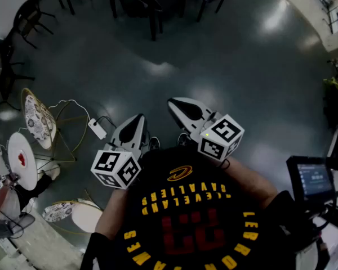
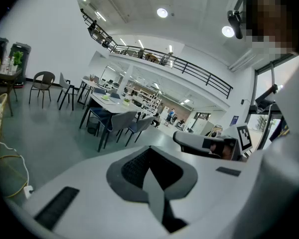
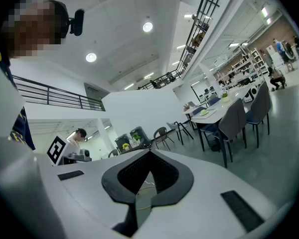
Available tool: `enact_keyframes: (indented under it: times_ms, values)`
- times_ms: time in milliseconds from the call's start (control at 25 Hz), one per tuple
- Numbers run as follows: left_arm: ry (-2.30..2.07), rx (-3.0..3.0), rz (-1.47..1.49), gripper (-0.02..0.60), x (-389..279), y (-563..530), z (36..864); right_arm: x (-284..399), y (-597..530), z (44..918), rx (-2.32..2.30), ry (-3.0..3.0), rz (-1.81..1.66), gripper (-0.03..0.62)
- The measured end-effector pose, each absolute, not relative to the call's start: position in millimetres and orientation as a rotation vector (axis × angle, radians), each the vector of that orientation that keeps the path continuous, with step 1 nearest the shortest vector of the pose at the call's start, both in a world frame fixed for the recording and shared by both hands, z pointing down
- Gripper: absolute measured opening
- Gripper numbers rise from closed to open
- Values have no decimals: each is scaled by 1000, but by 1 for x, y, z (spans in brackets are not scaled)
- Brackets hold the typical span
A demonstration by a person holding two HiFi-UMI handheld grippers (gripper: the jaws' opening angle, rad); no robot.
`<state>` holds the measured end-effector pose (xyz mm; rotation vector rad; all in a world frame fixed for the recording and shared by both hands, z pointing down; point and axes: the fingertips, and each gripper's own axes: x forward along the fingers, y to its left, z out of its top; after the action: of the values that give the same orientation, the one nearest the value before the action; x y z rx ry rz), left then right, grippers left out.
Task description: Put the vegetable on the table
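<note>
Both grippers are held close in front of the person's dark shirt, above the dark floor. My left gripper (image 1: 139,119) points away from the body, jaws shut and empty; in its own view the pads meet at the left gripper (image 2: 150,151) tip. Beside it my right gripper (image 1: 174,103) is also shut with nothing in it, the pads of the right gripper (image 3: 149,154) closed together. A small red thing (image 1: 21,159) lies on a white round table (image 1: 28,173) at the far left; I cannot tell what it is.
Wire chairs with patterned cushions (image 1: 36,117) stand at the left, with a white power strip (image 1: 97,129) and cable on the floor. A screen (image 1: 312,179) sits at the right. Farther off are long tables with chairs (image 2: 114,106) and open grey floor (image 1: 214,55).
</note>
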<state>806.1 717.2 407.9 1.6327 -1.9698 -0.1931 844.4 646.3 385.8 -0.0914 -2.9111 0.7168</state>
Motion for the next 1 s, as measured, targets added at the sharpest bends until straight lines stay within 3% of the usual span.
enact_keyframes:
  times_ms: [560,1000]
  values:
    - [-2049,1475,-200,0,812,688,419,851,597,409,-160,-2848,875,5]
    - [-2019,1509,-245,0,693,629,430,722,545,419,-161,-2819,827,5]
